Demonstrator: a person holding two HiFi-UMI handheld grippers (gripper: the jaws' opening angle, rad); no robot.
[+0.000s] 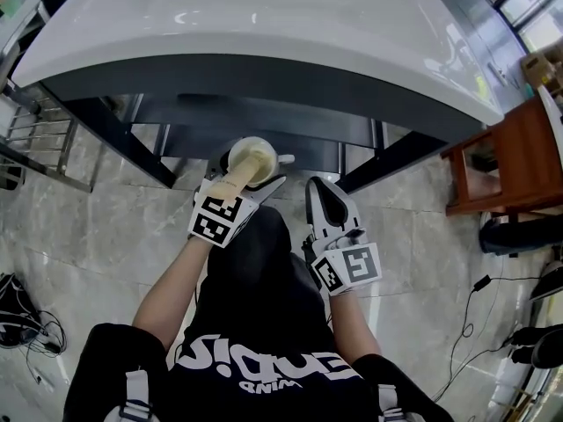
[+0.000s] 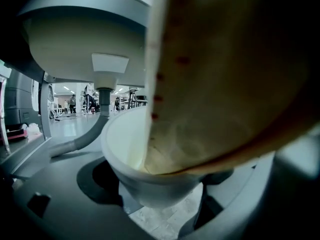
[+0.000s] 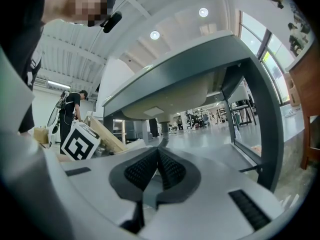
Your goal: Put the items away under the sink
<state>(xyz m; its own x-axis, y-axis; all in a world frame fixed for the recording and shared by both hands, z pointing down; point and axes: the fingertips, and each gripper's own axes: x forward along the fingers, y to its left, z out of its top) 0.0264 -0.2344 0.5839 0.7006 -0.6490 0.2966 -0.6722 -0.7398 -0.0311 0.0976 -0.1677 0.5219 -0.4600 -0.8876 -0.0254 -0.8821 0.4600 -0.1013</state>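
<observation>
Pinched in left gripper (image 1: 247, 184): white bowl (image 2: 125, 149) with beige cylinder (image 1: 249, 161) leaning in it; alongside, right gripper (image 3: 157, 166) pressed together on nothing; beyond, space under sink (image 1: 264, 25) not yet reached; placing judged outstanding.

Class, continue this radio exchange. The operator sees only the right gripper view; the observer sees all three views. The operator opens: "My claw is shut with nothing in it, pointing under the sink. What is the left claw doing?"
Observer: The left claw is shut on a white cup, shown in the left gripper view.
Operator: Is anything in that cup?
Observer: Yes. A beige cylinder has its end inside the cup and leans back over the claw.
Operator: What stands to the left of the sink?
Observer: The head view shows a metal rack on the floor beside the sink.
</observation>
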